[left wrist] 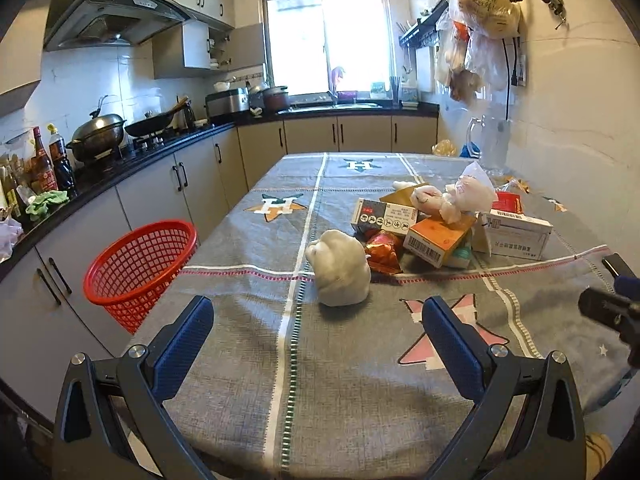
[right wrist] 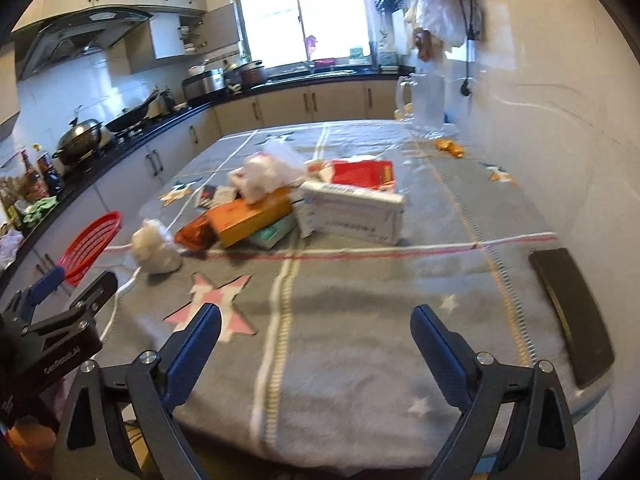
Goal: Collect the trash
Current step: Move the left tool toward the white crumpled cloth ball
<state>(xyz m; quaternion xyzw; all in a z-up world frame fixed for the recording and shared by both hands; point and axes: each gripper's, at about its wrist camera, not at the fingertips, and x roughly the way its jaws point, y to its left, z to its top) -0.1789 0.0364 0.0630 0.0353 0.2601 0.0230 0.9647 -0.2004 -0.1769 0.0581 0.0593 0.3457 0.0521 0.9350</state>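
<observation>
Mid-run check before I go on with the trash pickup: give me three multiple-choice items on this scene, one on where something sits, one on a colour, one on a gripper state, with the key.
1. Where is the basket?
A. On the tablecloth among the boxes
B. Beside the table's left edge, by the lower cabinets
C. On the counter by the window

2. What colour is the basket?
A. Blue
B. White
C. Red

3. How does the left gripper stand?
A. Open, nothing between its fingers
B. Shut on the white crumpled wad
C. Shut on the orange box

Key:
1 B: in the left wrist view its mesh wall shows off the tablecloth, against the cabinet doors.
2 C: the mesh is plainly red in both views.
3 A: its blue pads are wide apart, and the white crumpled wad lies ahead of them, untouched, with the orange box farther back in the pile.
</observation>
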